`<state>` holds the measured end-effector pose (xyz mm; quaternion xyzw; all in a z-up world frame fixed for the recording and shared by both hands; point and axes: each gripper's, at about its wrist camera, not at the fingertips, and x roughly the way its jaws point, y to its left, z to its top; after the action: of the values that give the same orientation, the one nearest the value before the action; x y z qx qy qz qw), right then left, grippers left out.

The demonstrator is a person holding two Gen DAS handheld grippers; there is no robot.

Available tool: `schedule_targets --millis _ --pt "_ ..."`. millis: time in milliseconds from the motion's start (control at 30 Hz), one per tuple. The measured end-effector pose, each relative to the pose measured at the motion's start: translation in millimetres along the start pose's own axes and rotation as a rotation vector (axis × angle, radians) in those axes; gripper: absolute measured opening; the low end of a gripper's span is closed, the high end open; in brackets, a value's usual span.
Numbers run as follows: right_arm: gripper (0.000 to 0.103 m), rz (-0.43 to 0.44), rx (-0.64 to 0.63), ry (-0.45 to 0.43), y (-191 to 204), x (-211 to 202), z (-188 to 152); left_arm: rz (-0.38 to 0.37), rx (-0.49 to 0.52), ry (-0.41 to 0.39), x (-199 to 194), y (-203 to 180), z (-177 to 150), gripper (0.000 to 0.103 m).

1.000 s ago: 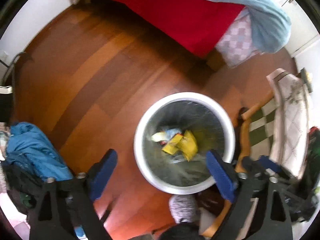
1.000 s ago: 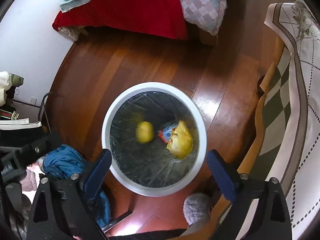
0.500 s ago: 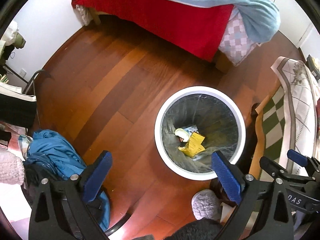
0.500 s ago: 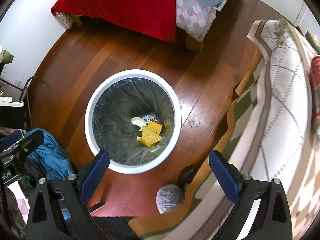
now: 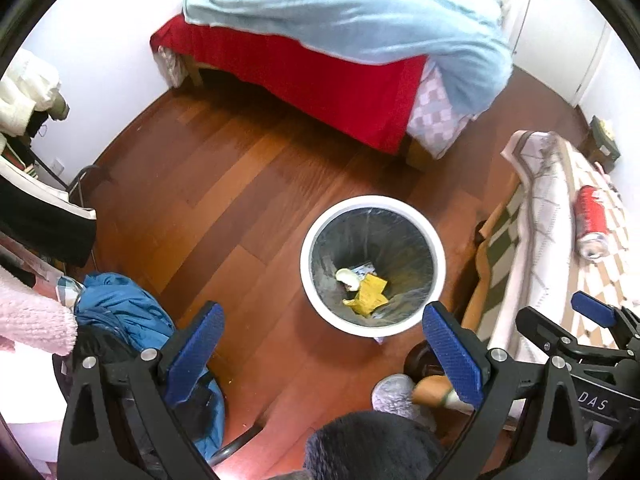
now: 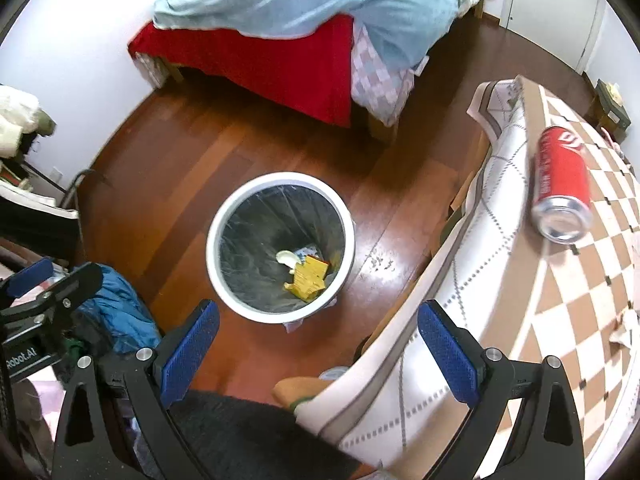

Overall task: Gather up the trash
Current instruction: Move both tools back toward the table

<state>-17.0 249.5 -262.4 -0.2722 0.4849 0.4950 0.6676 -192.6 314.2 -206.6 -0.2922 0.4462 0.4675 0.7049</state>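
A white round trash bin [image 5: 308, 256] [image 6: 214, 256] with a dark liner stands on the wood floor. Inside lie a yellow wrapper [image 5: 370, 300] [image 6: 308, 278], a pale peel [image 5: 346, 278] [image 6: 286, 258] and a small printed packet. A red soda can [image 5: 592, 222] [image 6: 560, 188] lies on its side on the checkered tablecloth [image 6: 580, 320] to the right. My left gripper [image 5: 326, 354] is open and empty, high above the floor near the bin. My right gripper [image 6: 318, 354] is open and empty, above the table's edge. The right gripper also shows in the left wrist view.
A bed [image 5: 320, 76] with red sheet and light blue blanket stands at the back. A blue jacket [image 5: 120, 308] and piled clothes lie at the left. A grey slipper [image 5: 394, 390] shows near the table's edge. Crumpled paper [image 6: 624, 328] lies on the table at right.
Both grippers have risen and pulled back from the bin, so it looks smaller. A yellow piece has dropped into the bin. The table and red can have come into view.
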Motion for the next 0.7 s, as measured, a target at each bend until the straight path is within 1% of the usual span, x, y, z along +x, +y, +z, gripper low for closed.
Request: schedule_targets --millis 200,333,400,467,567,700 --pt "0.100 0.047 0.028 -0.072 -13 -56 -13 -0.020 0.020 -0.066 -45 -17 -3 0.101" --pt "0.100 0.077 0.081 -0.117 -33 -88 -19 -0.039 0.029 -0.091 -67 -36 -3 0.101" --pt "0.101 0.088 0.131 -0.142 -52 -105 -23 -0.050 0.046 -0.111 -74 -51 -2 0.101" --pt "0.101 0.088 0.180 -0.156 -72 -115 -26 -0.070 0.074 -0.117 -77 -75 0 0.101" --pt "0.101 0.063 0.267 -0.172 -112 -127 -32 -0.124 0.111 -0.087 -65 -118 7 0.101" --pt "0.101 -0.026 0.378 -0.161 -185 -130 -38 -0.184 0.184 -0.045 -43 -191 20 0.101"
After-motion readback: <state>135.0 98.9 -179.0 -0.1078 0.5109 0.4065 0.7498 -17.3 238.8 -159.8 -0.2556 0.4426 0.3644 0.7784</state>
